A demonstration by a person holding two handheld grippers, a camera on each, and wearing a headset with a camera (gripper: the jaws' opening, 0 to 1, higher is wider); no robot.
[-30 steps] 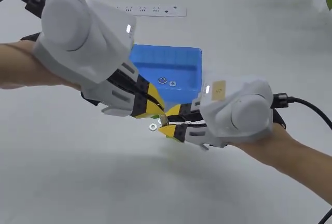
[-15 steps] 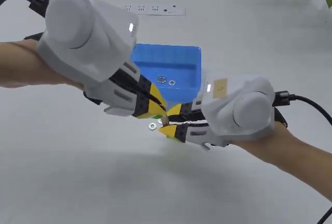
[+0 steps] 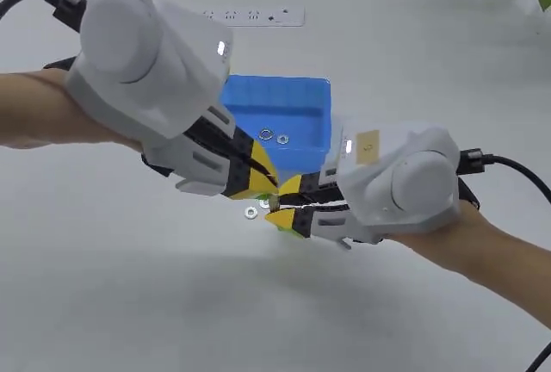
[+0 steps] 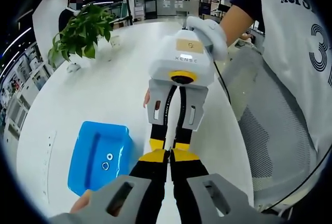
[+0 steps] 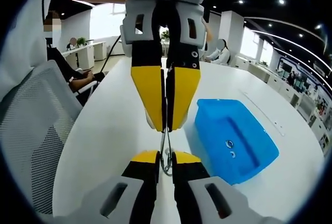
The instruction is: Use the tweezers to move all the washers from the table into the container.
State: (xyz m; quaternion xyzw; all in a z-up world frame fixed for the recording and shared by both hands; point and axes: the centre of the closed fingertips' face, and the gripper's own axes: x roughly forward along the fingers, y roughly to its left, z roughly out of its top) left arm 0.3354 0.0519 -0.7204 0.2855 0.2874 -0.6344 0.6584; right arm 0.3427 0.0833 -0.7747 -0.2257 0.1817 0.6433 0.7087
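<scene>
- On the left side of the white table, the left gripper reaches down toward the middle. Its yellow-and-black jaws are pressed together on the legs of the thin metal tweezers.
- Just beside its tips, one small silver ring washer lies on the table, outside the container and near its front wall.
- Behind them stands the blue rectangular plastic container, with two washers already on its floor.
- From the right, the right gripper meets the left gripper almost tip to tip. Its jaws pinch the looped rear end of the tweezers.
- I judge that the step in hand is to settle the tweezers into a working grip.
- To do this well, one gripper should hold firmly until the other lets go.
- The tweezers' points should then stand free and aim at the small silver ring washer.
- The squeeze should be soft, so the washer does not jump away.
</scene>
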